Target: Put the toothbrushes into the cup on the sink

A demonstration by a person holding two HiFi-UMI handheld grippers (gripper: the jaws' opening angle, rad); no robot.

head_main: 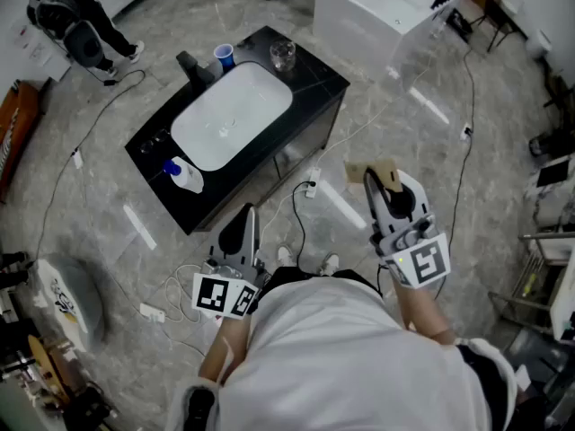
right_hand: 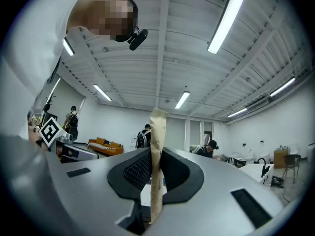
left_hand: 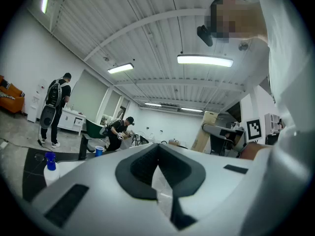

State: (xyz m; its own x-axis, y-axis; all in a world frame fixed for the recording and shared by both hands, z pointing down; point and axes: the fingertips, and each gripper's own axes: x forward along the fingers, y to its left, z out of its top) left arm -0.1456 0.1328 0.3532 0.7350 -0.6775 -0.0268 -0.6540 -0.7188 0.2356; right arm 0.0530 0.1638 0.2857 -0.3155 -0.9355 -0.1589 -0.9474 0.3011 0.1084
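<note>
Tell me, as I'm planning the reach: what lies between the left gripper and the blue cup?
In the head view, the white basin of the black sink counter lies between the left gripper and the blue cup.

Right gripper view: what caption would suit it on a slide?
Right gripper shut on a flat brown paper packet, pointing up toward a workshop ceiling.

cams | head: steeply down, high over sink [head_main: 232, 115]; gripper views: upward, ceiling [left_hand: 147, 38]; left shares sink
</note>
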